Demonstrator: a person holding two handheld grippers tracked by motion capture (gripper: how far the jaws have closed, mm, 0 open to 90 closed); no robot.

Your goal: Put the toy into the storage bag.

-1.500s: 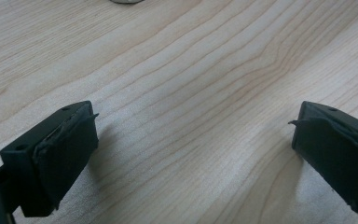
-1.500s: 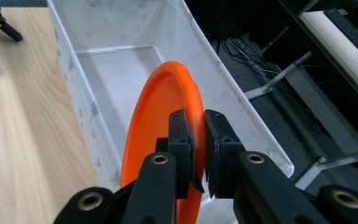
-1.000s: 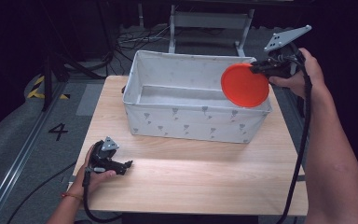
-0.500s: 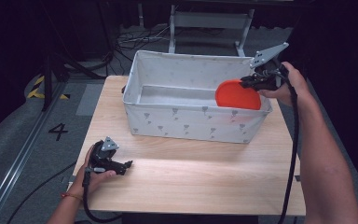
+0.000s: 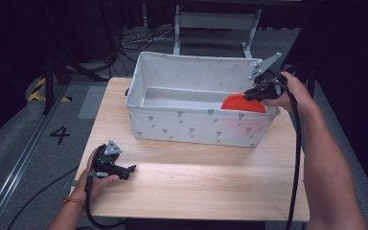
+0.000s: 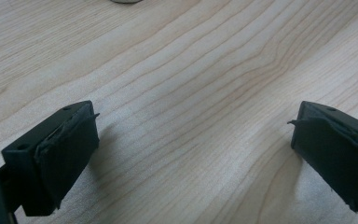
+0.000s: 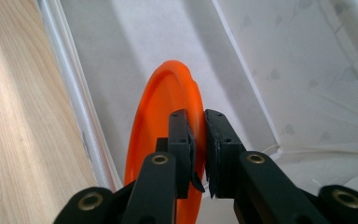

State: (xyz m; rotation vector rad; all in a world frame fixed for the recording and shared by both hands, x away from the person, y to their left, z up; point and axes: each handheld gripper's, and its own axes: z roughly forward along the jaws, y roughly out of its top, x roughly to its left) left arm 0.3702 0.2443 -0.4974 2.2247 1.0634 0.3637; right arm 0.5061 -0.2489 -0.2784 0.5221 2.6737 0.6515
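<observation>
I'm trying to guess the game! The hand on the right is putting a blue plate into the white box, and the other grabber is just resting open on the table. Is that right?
Almost. The plate is orange, not blue; the right gripper view shows it clearly, pinched on its rim by the right gripper inside the white box. The rest holds: the left gripper rests open on the table.

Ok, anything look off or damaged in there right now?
Nothing spilled or broken. The orange plate stands on edge inside the fabric bin, pinched at its rim by the right hand-held gripper, beside the near wall.

Table [image 5: 196, 177] brightly lit, surroundings dark; soft shadows; slight blur.
</observation>
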